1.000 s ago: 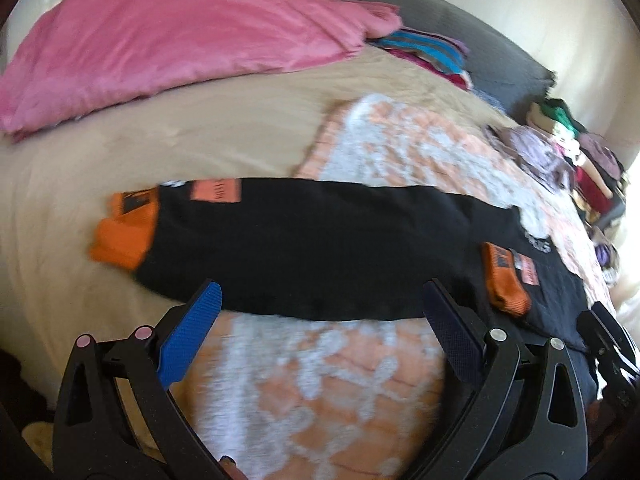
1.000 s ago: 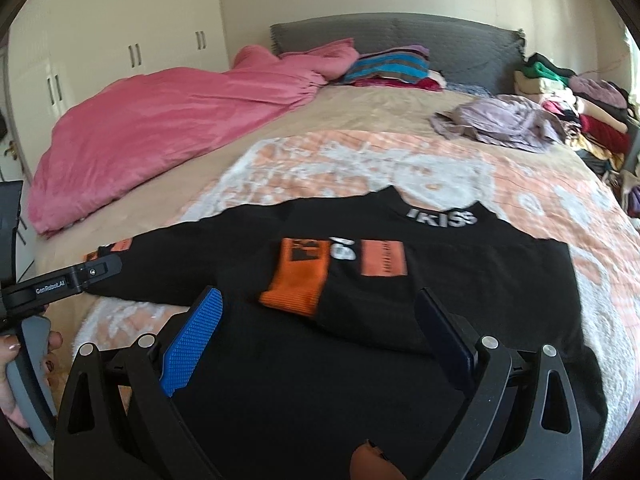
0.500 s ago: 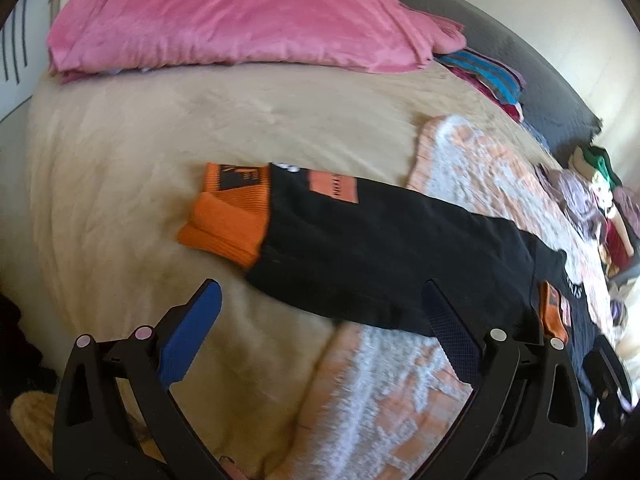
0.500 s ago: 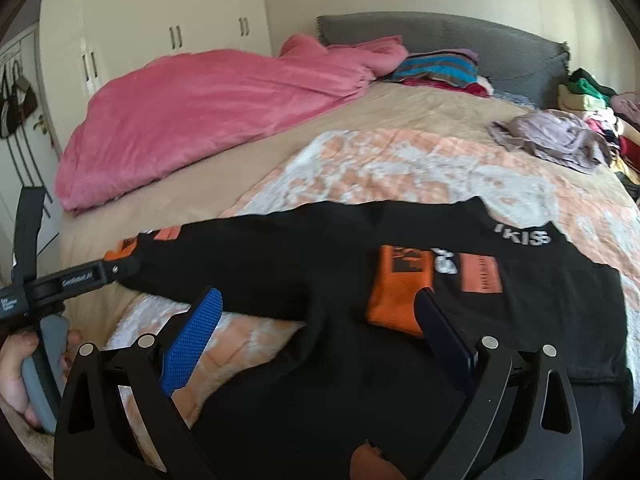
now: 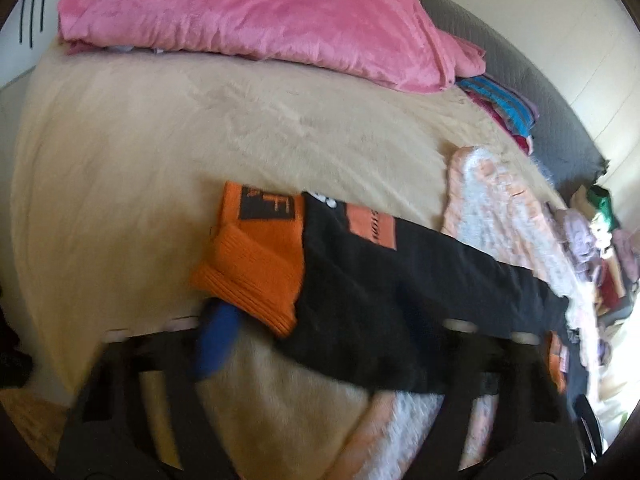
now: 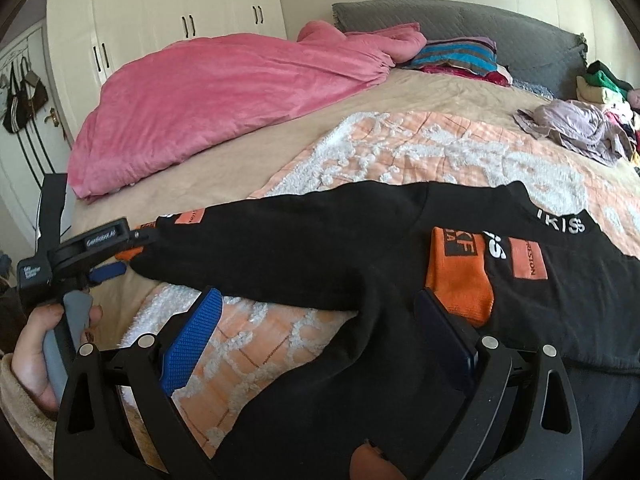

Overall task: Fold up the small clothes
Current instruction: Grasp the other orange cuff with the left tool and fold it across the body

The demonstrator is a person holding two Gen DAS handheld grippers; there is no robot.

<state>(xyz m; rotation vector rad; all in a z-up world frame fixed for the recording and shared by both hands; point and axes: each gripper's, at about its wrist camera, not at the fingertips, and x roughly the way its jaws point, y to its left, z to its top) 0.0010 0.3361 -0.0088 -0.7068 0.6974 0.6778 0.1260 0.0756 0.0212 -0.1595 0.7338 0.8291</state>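
White lettering reading "IKISS" was seen on the collar of the black sweater (image 6: 400,280), and an orange patch (image 6: 529,259) on the folded-in sleeve bore a word ending in "RESTON". Large black letters on the orange cuff (image 6: 460,280) of that sleeve could not be read with certainty. A white label on the left gripper (image 6: 120,250), as seen from the right wrist view, was too small to be read fully.

The sweater was spread on a peach-and-white textured blanket (image 6: 400,152) laid over a beige bed cover (image 5: 200,128). One sleeve had been folded across the chest; the other sleeve (image 5: 400,280) was stretched out past the blanket's edge onto the beige cover, its orange cuff (image 5: 256,264) lying near the side edge of the bed. Open beige surface was left beyond that cuff, up to a pink duvet (image 5: 248,12).

Two sleeves, two orange cuffs and two grippers were counted. The left gripper (image 5: 320,344) was blurred in its own view; its fingers were placed at the outstretched cuff, one above and one below the cloth in the right wrist view, but whether the cuff was pinched could not be told. The right gripper (image 6: 320,320) was held with its jaws spread wide over the sweater's lower body, nothing between them being grasped.

A heap of clothes (image 6: 572,128) lay at the bed's far side.
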